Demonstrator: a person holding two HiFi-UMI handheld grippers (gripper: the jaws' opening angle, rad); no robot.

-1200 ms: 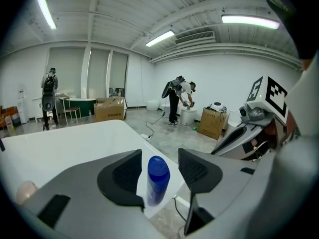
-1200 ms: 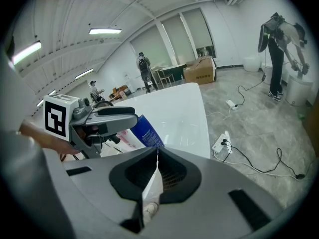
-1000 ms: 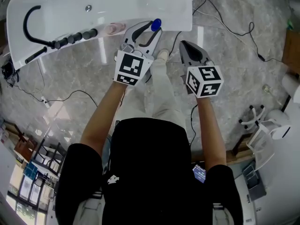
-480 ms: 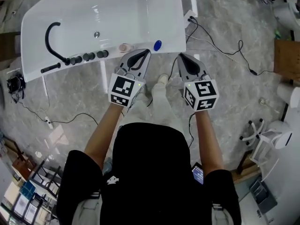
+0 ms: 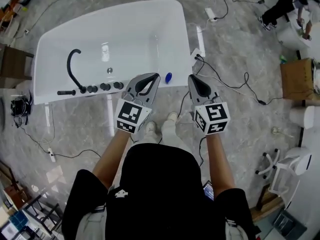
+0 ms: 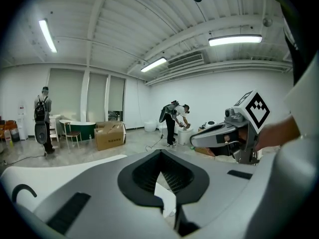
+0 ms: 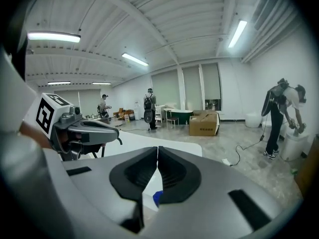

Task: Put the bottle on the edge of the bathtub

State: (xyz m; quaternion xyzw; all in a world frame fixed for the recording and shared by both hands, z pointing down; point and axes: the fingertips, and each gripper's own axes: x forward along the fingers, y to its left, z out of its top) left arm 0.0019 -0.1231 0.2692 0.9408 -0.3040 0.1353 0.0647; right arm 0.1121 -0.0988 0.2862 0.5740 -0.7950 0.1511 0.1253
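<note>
The bottle (image 5: 168, 77) is seen set on the bathtub's (image 5: 183, 39) near edge. The left claw (image 5: 151, 79) and right claw (image 5: 192, 80) are held closed, empty. Placement is judged done.

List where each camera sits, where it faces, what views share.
Head view: on the head, steeply down on bathtub, forearms, left gripper, right gripper.
Left gripper view: along its shut jaws, across the room; right gripper at right.
Right gripper view: along its shut jaws; left gripper at left.
Shared: head and right gripper views show the bottle.
</note>
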